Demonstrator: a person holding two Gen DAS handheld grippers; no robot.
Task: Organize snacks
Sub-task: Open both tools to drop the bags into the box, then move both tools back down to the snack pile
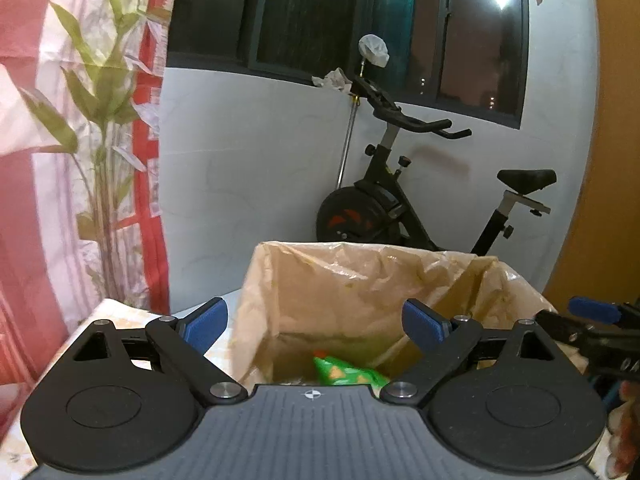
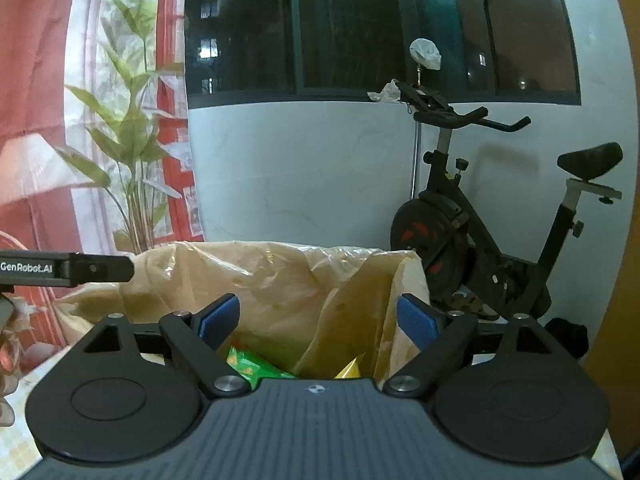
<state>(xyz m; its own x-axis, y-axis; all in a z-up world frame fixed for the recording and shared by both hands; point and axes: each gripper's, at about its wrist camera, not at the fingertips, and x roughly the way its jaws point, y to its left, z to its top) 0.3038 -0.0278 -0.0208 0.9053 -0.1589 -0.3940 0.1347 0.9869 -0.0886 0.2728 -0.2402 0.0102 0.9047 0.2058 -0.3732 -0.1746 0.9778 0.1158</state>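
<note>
The left hand-held gripper (image 1: 316,324) hangs over the mouth of a tan plastic bag (image 1: 320,280), its blue-padded fingers (image 1: 206,324) spread wide with nothing between them. The bag stands open on the surface (image 1: 120,312), near its far edge, and the crinkled rim folds outward on the right. Down at the bottom of the bag lies a green snack packet (image 1: 344,372) with orange and yellow print, partly hidden by the gripper body.

The right hand-held gripper (image 2: 320,320) is likewise spread, empty, and aimed into the same bag (image 2: 260,280) from beside the left one. In its view the green snack packet (image 2: 250,364) lies low in the bag, and a yellow snack packet (image 2: 352,368) pokes up just to its right, separated from it by a fold of the plastic.

Behind the surface stand a white wall, a black exercise bike (image 2: 480,232), a leafy plant (image 2: 128,140) and a red-and-white curtain (image 1: 24,160).
</note>
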